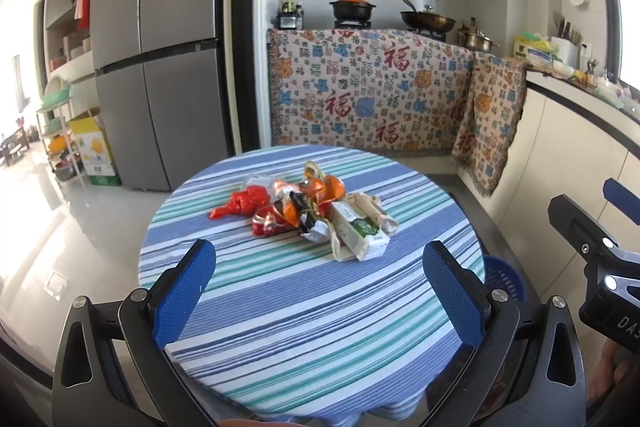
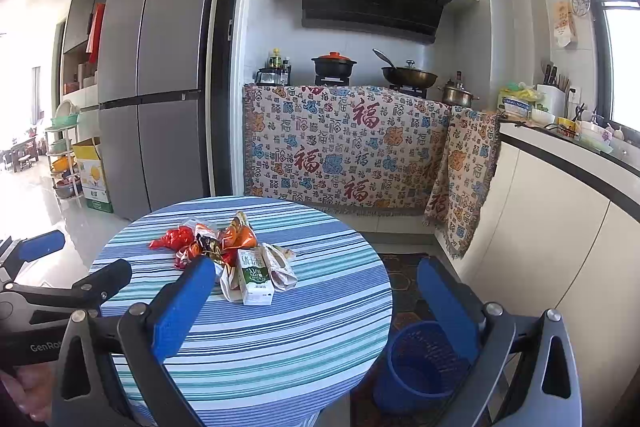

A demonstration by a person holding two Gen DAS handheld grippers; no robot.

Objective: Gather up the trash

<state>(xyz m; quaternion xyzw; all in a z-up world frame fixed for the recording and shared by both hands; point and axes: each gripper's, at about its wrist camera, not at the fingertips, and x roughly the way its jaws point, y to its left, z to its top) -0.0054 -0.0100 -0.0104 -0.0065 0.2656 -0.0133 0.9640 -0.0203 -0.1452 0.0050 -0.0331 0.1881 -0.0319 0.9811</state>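
from the left wrist, the left claw (image 1: 320, 267) is hovering nearest, its blue pads spread wide and gripping nothing, low over the near part of the striped table (image 1: 304, 339). the trash (image 1: 312, 211) is lying straight ahead of it past the middle of the cloth: a red bag (image 1: 242, 205), crumpled wrappers (image 1: 304, 199), and a carton (image 1: 360, 231) at the right end, its long axis running toward the camera and slightly right. the right claw (image 1: 616, 203) is showing at the right edge.

from the right wrist, the right claw (image 2: 316, 291) is also gaping wide and empty, hanging over the table's right rim. the carton (image 2: 254, 277) is sitting ahead and left of centre, just beyond the left pad, pointing nearly at the camera. the bin (image 2: 420, 363) is standing on the floor beside the table, under the right pad. i'd judge the right claw nearer to both carton and bin.
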